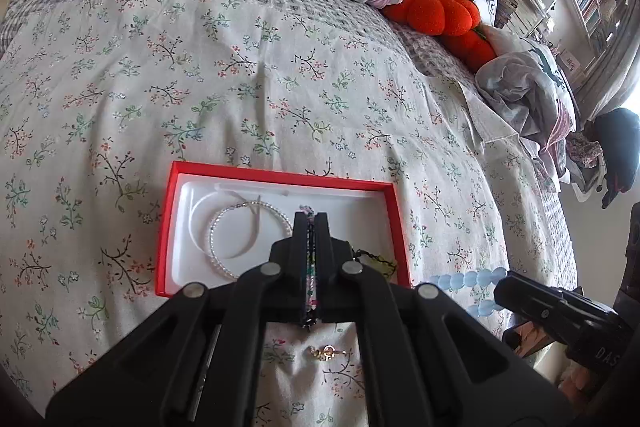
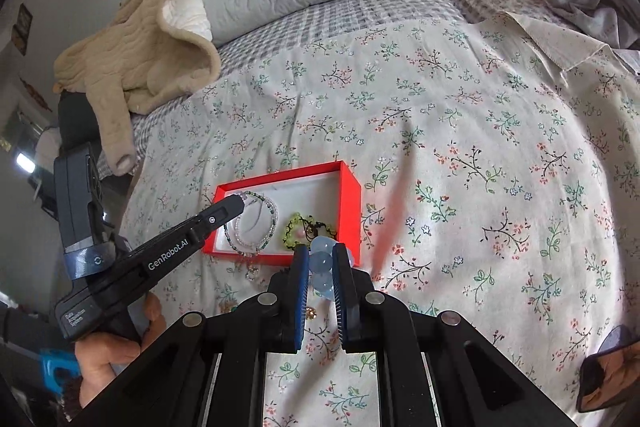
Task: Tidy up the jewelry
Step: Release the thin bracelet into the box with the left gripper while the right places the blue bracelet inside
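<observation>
**Now: both grippers loaded, box half filled**

Step in hand, by my read: carrying pieces to the red box (image 1: pixel 280 179) on the floral bedspread (image 1: pixel 240 75). Left gripper (image 1: pixel 311 223) is pinched tight on a dark multicolour bead strand (image 1: pixel 310 267); strand runs lengthwise along the fingers, its far end poking out at the tips over the box's white insert. In the right wrist view a loop of the strand hangs from the left tips down into the box's left part.

Right gripper (image 2: pixel 320 259) is clamped on a pale blue bead bracelet (image 2: pixel 321 261): big round beads stacked in a line btwn the blue pads, line pointing along the fingers toward the box's near wall. It sits just short of the box, not over it yet.

Already in the box: a clear bead hoop (image 1: pixel 248 239) lying flat at the left, a green bracelet (image 2: pixel 306 231) at the right.

Next, prob.: left lowers its strand onto the insert & spreads; right needs to come fwd over the rim before letting go, w/o dragging beads on the edge.

A small gold earring (image 1: pixel 326 353) lies loose on the spread, near side of the box; not yet done.
</observation>
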